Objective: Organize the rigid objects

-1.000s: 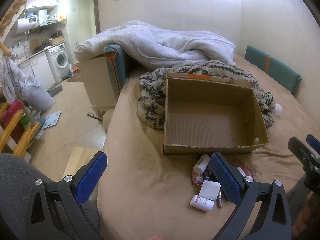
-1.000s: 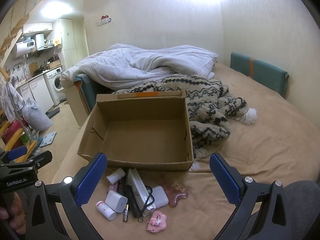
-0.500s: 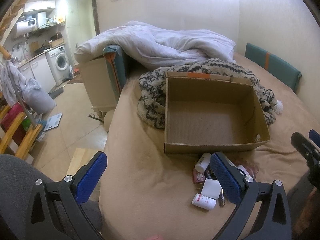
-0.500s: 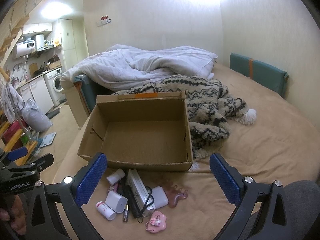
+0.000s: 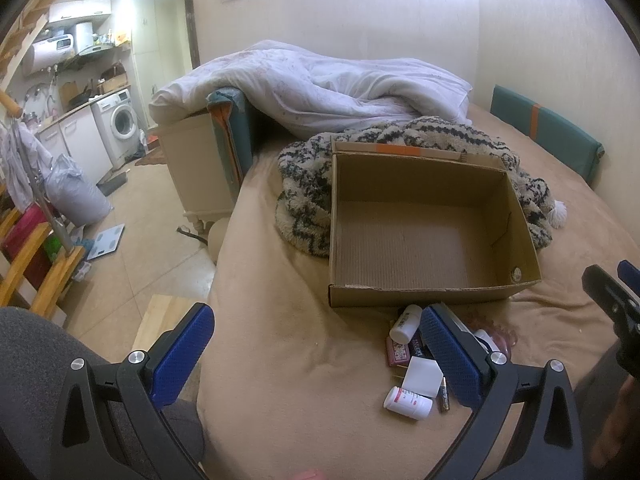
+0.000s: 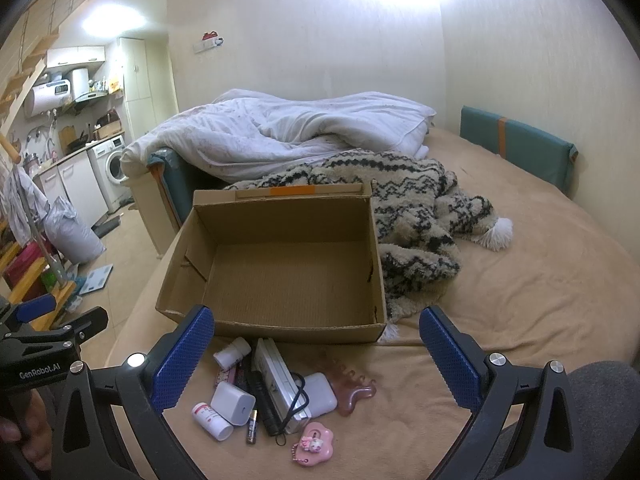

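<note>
Both the left gripper (image 5: 316, 354) and right gripper (image 6: 316, 354) hung spread wide, grasping nothing, above smooth plastic clutter (image 6: 276, 392) lying before the corrugated cardboard box (image 6: 280, 268).

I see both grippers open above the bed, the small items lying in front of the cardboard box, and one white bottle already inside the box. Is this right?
Not quite. The cardboard box holds nothing yet, as the right wrist view shows. Both white bottles lie on the bed in front of it, with the other small items. The left gripper and the right gripper are indeed open.
</note>
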A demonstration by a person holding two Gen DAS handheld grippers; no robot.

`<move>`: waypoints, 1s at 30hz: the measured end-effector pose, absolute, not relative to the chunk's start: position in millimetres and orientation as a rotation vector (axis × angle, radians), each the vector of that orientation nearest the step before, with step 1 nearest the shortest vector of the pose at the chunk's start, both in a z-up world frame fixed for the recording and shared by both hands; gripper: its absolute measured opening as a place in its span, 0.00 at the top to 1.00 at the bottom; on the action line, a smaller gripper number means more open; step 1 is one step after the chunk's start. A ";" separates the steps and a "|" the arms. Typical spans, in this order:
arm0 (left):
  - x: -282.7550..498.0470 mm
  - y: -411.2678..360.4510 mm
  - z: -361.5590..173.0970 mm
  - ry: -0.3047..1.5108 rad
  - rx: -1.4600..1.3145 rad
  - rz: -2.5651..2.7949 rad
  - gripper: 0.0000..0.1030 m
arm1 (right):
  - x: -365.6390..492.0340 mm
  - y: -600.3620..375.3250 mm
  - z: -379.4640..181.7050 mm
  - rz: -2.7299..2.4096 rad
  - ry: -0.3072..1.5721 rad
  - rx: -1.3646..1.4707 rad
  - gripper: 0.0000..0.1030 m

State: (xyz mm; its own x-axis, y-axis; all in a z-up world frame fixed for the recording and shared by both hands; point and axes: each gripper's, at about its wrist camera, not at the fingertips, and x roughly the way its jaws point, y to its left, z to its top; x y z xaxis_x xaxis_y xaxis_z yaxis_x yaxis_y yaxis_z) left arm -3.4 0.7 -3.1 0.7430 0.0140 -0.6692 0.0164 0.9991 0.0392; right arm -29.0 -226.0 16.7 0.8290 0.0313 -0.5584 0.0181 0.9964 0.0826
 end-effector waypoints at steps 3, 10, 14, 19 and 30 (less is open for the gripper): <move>-3.5 0.8 -3.0 0.732 0.044 -0.001 0.00 | -28.7 -225.9 16.6 0.009 0.595 0.086 0.00; -2.7 5.7 -3.9 0.761 0.021 -0.010 0.00 | -23.3 -235.9 15.9 0.039 0.638 0.154 0.00; 0.5 6.7 -7.7 0.795 0.015 -0.006 0.00 | -17.5 -238.3 17.1 0.072 0.659 0.174 0.00; 8.5 1.9 -19.9 0.880 0.026 -0.036 0.00 | 4.6 -235.9 10.3 0.162 0.759 0.191 0.00; 42.4 -65.8 -104.1 1.315 0.360 -0.297 0.00 | 45.3 -234.6 -29.6 0.250 1.014 0.240 0.00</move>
